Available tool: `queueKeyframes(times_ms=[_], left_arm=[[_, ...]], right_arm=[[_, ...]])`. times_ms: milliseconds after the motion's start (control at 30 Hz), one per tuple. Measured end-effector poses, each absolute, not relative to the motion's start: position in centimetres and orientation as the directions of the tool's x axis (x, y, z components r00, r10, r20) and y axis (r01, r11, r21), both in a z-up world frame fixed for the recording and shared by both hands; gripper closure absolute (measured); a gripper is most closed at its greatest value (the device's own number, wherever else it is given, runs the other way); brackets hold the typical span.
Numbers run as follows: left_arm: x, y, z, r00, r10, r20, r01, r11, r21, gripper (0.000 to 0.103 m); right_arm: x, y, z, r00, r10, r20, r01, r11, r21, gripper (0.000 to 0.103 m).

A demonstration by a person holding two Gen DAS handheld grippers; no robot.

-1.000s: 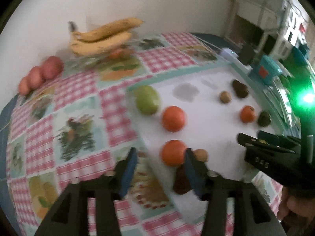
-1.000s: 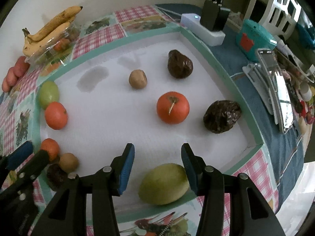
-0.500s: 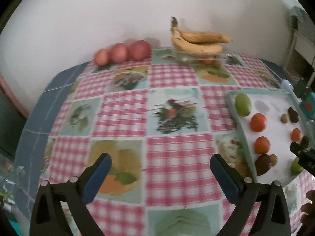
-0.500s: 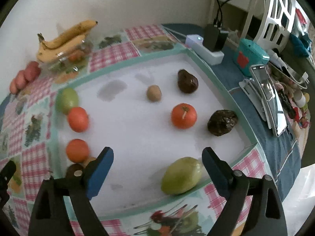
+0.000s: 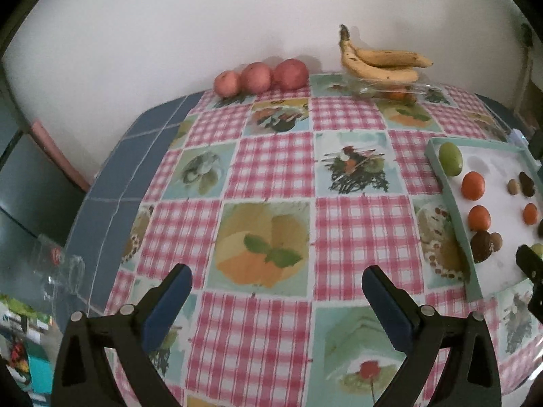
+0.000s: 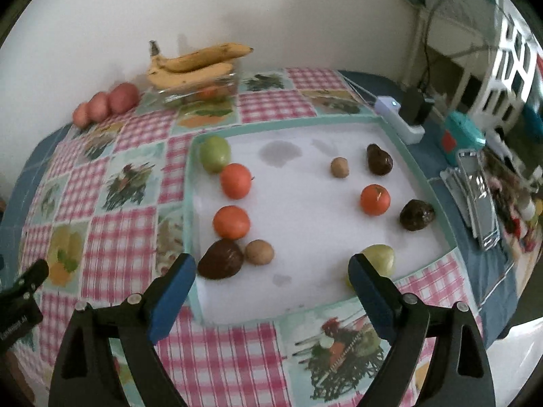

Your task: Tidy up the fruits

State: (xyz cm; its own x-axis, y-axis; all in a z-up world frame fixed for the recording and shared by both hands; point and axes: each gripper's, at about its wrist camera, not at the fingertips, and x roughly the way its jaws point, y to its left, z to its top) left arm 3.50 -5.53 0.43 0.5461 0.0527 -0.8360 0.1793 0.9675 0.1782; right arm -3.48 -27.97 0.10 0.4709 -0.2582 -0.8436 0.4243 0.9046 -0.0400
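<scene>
Left gripper (image 5: 276, 291) spread wide, empty, lower centre of its frame over the checkered tablecloth (image 5: 275, 169). Right gripper (image 6: 271, 279) also spread wide, gripping nothing, bottom centre of its frame at the near edge of the white tray (image 6: 305, 210).

Fruits in tray: green fruit (image 6: 214, 154) upper left, two oranges (image 6: 235, 180) (image 6: 231, 222) below it, dark brown fruit (image 6: 220, 264) touching a small brown one (image 6: 259, 252) lower left. Right side: small brown fruit (image 6: 339, 167), dark fruit (image 6: 379, 159), orange (image 6: 374, 199), dark fruit (image 6: 416, 215), green fruit (image 6: 380, 258) just behind the right finger.

Bananas (image 6: 193, 64) on a clear container and three red fruits (image 6: 107, 103) upper left by the wall.
</scene>
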Motion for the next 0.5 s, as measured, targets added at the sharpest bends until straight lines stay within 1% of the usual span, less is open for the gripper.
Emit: queueKeyframes(times_ms=[233, 500], left_arm=[[2.5, -3.9, 0.6, 0.525, 0.038, -0.850, 0.154, 0.978, 0.138, 0.001], [2.7, -3.6, 0.5, 0.507, 0.013, -0.862, 0.160, 0.981, 0.109, 0.001]], right_arm=[[-4.6, -26.0, 1.1, 0.503, -0.271, -0.821, 0.377, 0.923, -0.073, 0.011], [-4.5, -25.5, 1.5, 0.526, -0.256, -0.811, 0.366, 0.929, -0.056, 0.011]])
